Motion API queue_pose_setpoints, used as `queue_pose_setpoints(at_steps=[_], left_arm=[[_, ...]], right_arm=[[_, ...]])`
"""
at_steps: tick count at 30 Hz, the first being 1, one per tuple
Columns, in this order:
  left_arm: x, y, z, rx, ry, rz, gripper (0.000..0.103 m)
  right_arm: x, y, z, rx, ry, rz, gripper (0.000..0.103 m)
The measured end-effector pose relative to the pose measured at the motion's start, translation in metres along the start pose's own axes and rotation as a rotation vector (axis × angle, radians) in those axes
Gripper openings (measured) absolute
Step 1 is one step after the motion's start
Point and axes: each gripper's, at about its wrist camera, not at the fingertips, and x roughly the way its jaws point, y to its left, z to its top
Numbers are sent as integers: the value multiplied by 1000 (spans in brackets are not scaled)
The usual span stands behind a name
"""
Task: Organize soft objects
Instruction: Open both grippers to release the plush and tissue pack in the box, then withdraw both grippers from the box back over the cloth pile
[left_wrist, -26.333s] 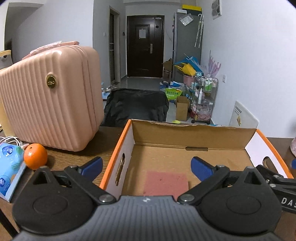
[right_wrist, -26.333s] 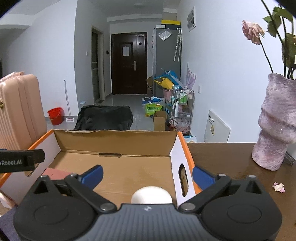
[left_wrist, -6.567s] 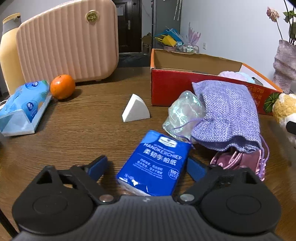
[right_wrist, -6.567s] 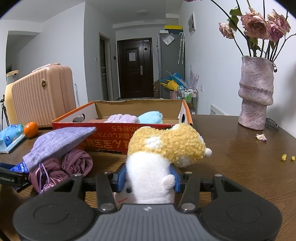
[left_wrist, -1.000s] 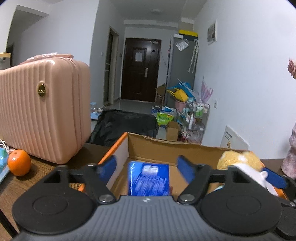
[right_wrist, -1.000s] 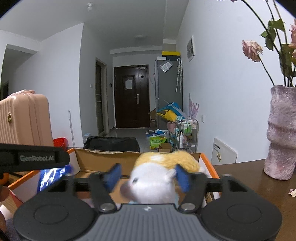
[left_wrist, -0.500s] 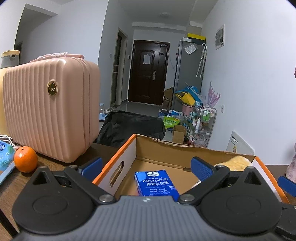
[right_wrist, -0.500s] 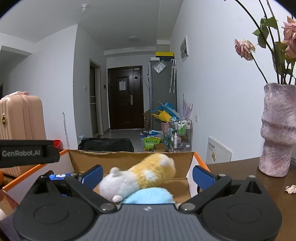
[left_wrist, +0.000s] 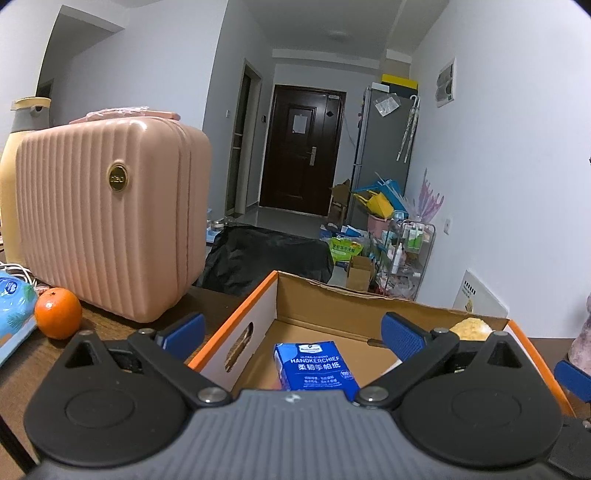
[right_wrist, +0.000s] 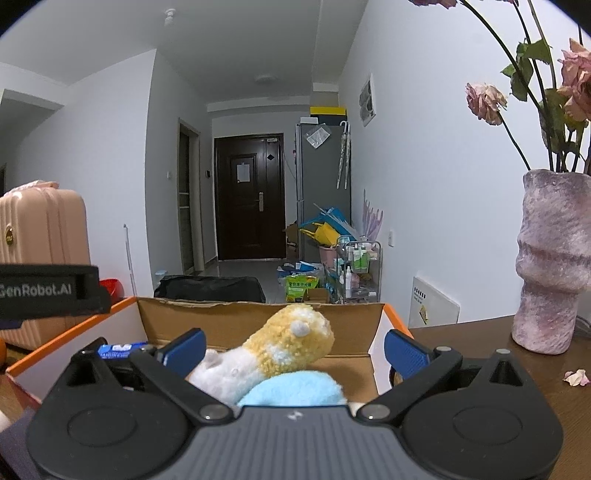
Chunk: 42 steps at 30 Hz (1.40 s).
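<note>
Left gripper (left_wrist: 291, 330) spread wide, nothing between the blue pads, poised above the near wall of the cardboard box (left_wrist: 236, 325). Tissue pack (left_wrist: 314, 365) lying free on the box floor, just ahead of and below the tool. Right gripper (right_wrist: 293, 349) equally wide and empty, over the same box; plush toy (right_wrist: 273, 354) lying tilted just ahead of it, propped on a blue soft thing (right_wrist: 291, 391) directly below.

Risks, as a guess: plush perched high, so likely to roll off or over the rim if brushed while pulling back. Two tools close side by side, so easy to knock together. Low exit could catch the box wall and drag the box.
</note>
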Motion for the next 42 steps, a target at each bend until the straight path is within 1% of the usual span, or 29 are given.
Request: queue_pose_setpoints(at_steps=[8, 21, 29, 42], left_arm=[[-14, 9, -2, -15, -6, 5, 103], [-48, 22, -13, 6, -25, 4, 103], [-72, 31, -20, 22, -25, 1, 103], [-112, 56, -33, 41, -19, -2, 103]], right_arm=[[-21, 4, -4, -42, -26, -10, 103], [-59, 6, -13, -58, -53, -12, 103], [-83, 8, -18, -65, -61, -6, 103], [-127, 13, -27, -70, -62, 2, 103]])
